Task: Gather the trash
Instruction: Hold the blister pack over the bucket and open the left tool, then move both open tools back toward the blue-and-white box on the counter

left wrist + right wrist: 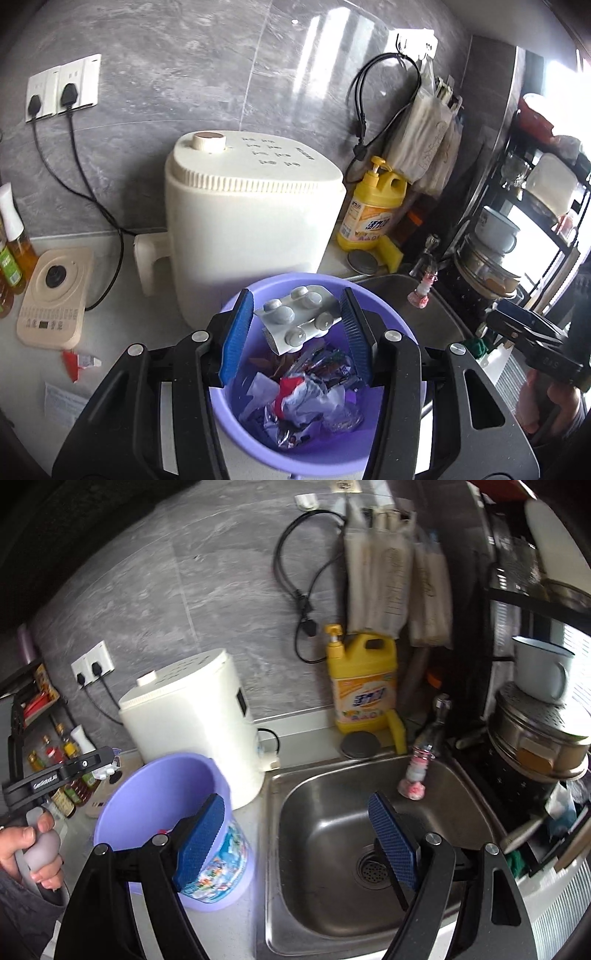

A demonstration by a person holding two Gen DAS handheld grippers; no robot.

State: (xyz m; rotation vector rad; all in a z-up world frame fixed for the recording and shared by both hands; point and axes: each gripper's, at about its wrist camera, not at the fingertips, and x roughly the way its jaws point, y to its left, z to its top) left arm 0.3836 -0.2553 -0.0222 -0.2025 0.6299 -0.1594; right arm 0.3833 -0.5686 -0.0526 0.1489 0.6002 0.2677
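Observation:
My left gripper (297,308) hangs over a purple trash bin (399,325) and is shut on a silver blister pack (295,321), which spans the gap between the blue pads and tilts down into the bin's mouth. Crumpled wrappers (303,398) fill the bin's bottom. On the counter at the left lie a red and white wrapper (79,363) and a flat white sachet (62,400). My right gripper (295,812) is open with nothing in it, one finger in front of the bin (155,790) and the other over the sink (332,915).
A cream appliance (251,221) stands right behind the bin, with a yellow detergent bottle (373,210) and a sponge beside it. A tap (434,731) overhangs the sink. A beige scale (55,295), oil bottles and wall sockets are at the left; a dish rack (535,738) is at the right.

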